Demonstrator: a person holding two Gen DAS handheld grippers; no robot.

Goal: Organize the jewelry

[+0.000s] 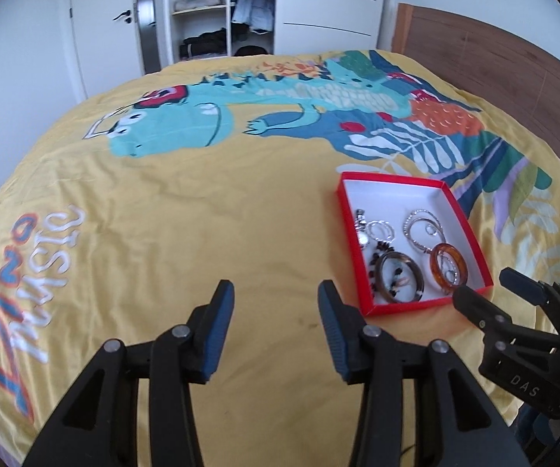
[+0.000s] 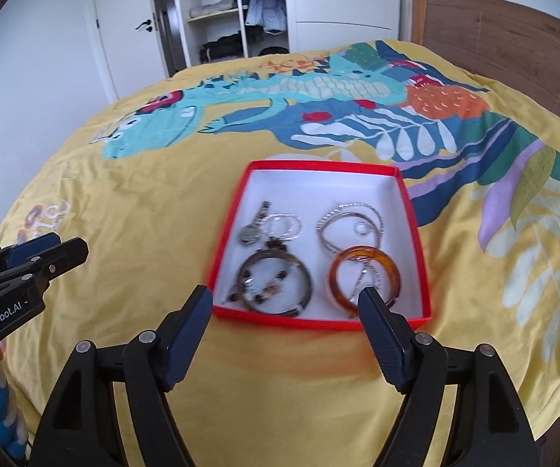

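Note:
A shallow red box (image 2: 412, 210) (image 1: 348, 218) with a white floor lies on the yellow bedspread. Inside it are an amber bangle (image 2: 390, 264) (image 1: 459, 258), a dark brown bangle (image 2: 307, 276) (image 1: 416, 268) with beads in it, silver bangles (image 2: 332, 218) (image 1: 412, 222), thin silver rings (image 2: 285, 227) and a small watch (image 2: 248, 233) (image 1: 362, 233). My right gripper (image 2: 285, 305) is open just above the box's near edge, nothing between its fingers. My left gripper (image 1: 276, 299) is open over bare bedspread, left of the box, also holding nothing.
The bed carries a yellow cover (image 1: 163, 214) with a dinosaur print. A wooden headboard (image 1: 494, 58) stands at the right. Beyond the bed are a white door (image 1: 97, 31) and an open wardrobe (image 1: 209, 7) with folded clothes.

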